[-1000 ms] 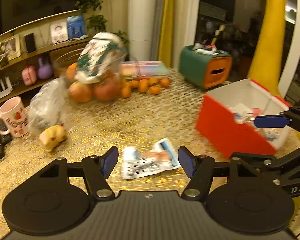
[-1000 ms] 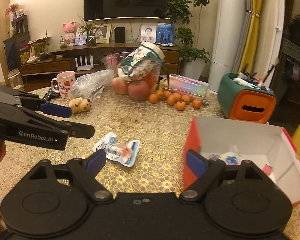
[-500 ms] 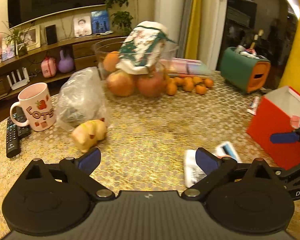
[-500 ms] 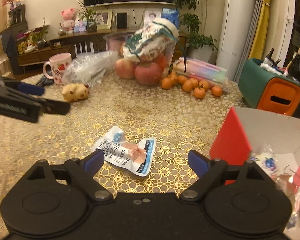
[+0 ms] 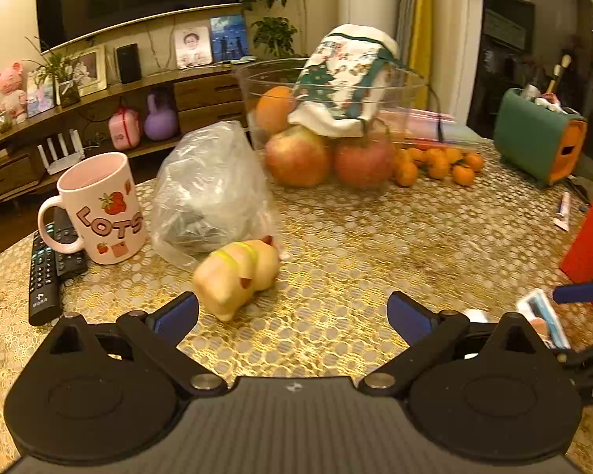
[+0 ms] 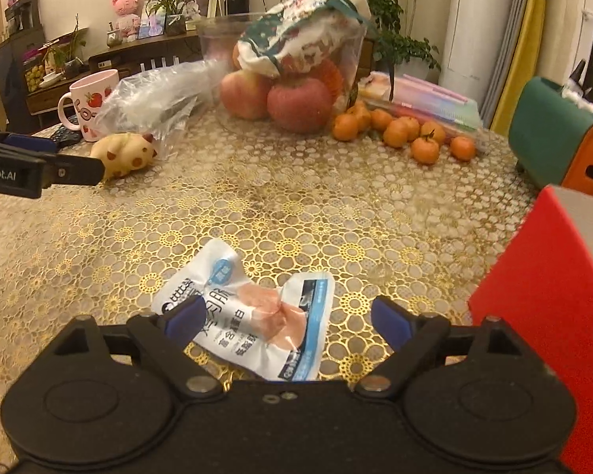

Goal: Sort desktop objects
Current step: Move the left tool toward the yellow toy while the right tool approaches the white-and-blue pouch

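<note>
My left gripper [image 5: 292, 312] is open and empty, low over the table. A small yellow pig toy [image 5: 239, 276] lies just ahead of its left fingertip, not held; it also shows in the right wrist view [image 6: 124, 154]. My right gripper [image 6: 286, 322] is open, with a white and blue snack packet [image 6: 253, 316] flat on the table between its fingers, not gripped. The packet's edge shows in the left wrist view [image 5: 543, 322]. A red box [image 6: 549, 296] stands at the right.
A pink mug [image 5: 102, 207], remote controls [image 5: 45, 272] and a crumpled plastic bag [image 5: 211, 193] sit at the left. A clear fruit bowl [image 5: 328, 126], small oranges [image 6: 407, 134] and a green and orange holder [image 5: 541, 138] stand at the back.
My left gripper swung left, away from the packet, toward the pig toy, and opened wider. My right gripper moved from the red box over to the packet.
</note>
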Demonstrator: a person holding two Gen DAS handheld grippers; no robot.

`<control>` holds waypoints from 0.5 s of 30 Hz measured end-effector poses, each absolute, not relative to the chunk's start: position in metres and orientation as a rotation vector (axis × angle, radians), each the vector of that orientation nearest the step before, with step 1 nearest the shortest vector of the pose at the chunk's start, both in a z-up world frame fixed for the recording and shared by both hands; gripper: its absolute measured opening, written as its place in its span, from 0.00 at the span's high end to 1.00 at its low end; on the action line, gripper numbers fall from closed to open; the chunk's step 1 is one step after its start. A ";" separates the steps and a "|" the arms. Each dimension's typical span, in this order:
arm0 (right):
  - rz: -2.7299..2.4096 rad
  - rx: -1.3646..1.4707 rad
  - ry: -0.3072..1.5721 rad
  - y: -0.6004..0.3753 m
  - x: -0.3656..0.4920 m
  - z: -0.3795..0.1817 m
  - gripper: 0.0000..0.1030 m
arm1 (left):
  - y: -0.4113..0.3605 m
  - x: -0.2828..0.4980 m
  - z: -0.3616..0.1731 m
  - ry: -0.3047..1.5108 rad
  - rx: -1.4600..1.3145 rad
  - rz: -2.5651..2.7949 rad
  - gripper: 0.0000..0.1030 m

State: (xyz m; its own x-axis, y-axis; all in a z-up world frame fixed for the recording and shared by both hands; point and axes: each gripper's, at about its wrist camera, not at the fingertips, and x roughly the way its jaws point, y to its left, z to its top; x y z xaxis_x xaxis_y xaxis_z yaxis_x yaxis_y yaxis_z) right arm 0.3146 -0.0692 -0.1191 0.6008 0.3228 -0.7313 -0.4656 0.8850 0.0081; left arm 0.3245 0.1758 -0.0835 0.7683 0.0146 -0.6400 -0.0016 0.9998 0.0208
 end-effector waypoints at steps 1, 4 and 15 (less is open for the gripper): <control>0.471 -0.192 0.808 -0.068 0.316 -0.121 0.12 | 0.178 0.327 -0.085 0.694 0.016 0.009 0.01; 0.493 -0.198 0.815 -0.065 0.319 -0.126 0.12 | 0.184 0.333 -0.087 0.693 0.017 0.020 0.01; 0.531 -0.184 0.806 -0.058 0.327 -0.136 0.12 | 0.192 0.346 -0.097 0.695 0.029 0.038 0.01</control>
State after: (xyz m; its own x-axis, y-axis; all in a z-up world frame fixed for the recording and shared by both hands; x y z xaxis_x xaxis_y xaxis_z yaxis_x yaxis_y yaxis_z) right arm 0.3273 -0.0581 -0.1359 0.5707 0.3810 -0.7274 -0.5175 0.8547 0.0417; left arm 0.3458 0.1921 -0.0965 0.7675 0.0443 -0.6395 -0.0252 0.9989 0.0389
